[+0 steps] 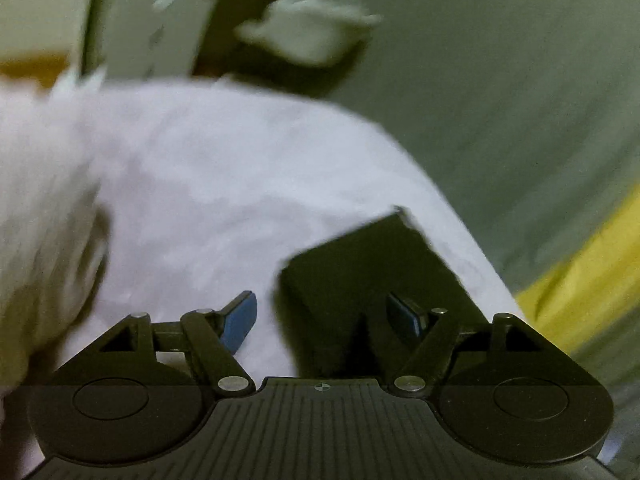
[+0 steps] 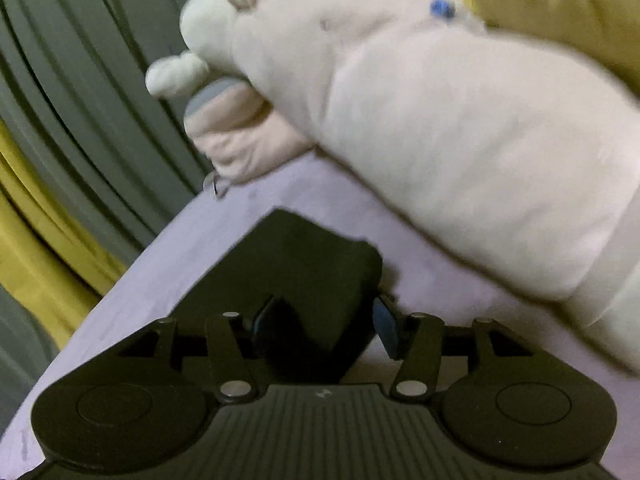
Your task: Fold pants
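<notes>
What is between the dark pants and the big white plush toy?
Only bare lilac sheet. In the right wrist view, a strip of it separates the dark pants from the white plush toy; nothing else lies there.

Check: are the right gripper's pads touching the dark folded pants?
Cannot tell. In the right wrist view the right gripper stands open with the pants between its pads, but blur hides any gap.
</notes>
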